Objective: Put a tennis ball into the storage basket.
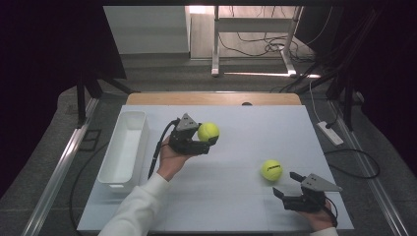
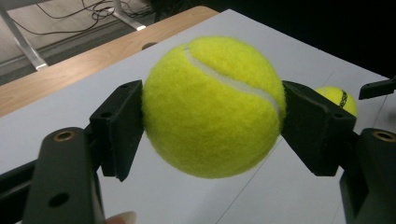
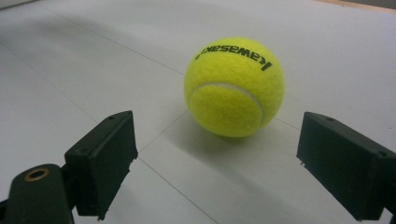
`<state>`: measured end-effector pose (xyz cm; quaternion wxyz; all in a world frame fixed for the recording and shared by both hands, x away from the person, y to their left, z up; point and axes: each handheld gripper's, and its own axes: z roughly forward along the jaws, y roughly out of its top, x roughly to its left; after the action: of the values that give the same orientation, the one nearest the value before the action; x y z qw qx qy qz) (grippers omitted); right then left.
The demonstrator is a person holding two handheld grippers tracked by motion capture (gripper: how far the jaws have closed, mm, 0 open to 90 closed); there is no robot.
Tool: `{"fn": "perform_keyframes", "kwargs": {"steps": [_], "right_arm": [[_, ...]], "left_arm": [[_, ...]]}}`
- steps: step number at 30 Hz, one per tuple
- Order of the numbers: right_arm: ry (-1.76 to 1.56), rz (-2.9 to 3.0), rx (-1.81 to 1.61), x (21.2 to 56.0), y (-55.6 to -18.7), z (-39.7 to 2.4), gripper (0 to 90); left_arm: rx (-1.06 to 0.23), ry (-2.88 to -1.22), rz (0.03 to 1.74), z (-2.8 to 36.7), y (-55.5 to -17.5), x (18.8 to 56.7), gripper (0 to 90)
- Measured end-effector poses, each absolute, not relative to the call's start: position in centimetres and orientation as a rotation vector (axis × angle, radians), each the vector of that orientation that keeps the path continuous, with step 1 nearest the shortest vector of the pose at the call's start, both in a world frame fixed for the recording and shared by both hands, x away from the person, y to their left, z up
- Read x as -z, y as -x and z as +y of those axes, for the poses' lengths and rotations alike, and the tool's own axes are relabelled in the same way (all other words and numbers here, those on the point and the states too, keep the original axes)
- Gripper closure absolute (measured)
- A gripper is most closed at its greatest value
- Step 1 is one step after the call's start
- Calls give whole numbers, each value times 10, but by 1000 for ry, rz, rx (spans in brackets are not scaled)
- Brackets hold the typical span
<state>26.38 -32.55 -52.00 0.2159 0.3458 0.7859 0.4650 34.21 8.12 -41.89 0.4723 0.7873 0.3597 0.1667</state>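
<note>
My left gripper (image 1: 208, 138) is shut on a yellow tennis ball (image 1: 208, 131) and holds it above the middle of the white table. In the left gripper view both black pads (image 2: 122, 122) press the sides of this ball (image 2: 212, 105). A second yellow tennis ball (image 1: 271, 169) with black lettering rests on the table at the right. My right gripper (image 1: 287, 184) stands open just short of it, near the front right edge. In the right gripper view that ball (image 3: 234, 86) lies ahead of the spread jaws (image 3: 219, 172), apart from both.
A long white bin (image 1: 124, 147) stands along the table's left side. A wooden strip (image 1: 211, 99) runs along the far edge. Beyond it are a white desk frame (image 1: 255, 44) and floor cables. The second ball (image 2: 340, 99) peeks behind my left gripper's right jaw.
</note>
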Motion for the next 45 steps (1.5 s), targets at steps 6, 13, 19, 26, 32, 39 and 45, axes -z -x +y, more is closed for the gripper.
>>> {"fn": "perform_keyframes", "kwargs": {"steps": [6,13,19,26,32,39,45], "right_arm": [[-958,2175,-1292,520,-264,-326,117],[-954,2181,-1295,520,-264,-325,117],[-952,2185,-1287,520,-264,-324,117],[-955,2186,-1282,520,-265,-324,117],[-957,2182,-1288,520,-265,-325,118],[-953,2184,-1287,520,-265,-325,117],[-956,2183,-1284,521,-265,-325,118]], "left_arm": [[-411,-1913,897,89,-340,417,264],[-432,-1897,922,101,-335,414,264],[-440,-1875,944,113,-332,413,264],[-448,-1859,957,122,-332,412,264],[-455,-1852,965,126,-332,411,264],[-464,-1849,968,130,-332,410,264],[-475,-1839,974,135,-332,408,264]]}}
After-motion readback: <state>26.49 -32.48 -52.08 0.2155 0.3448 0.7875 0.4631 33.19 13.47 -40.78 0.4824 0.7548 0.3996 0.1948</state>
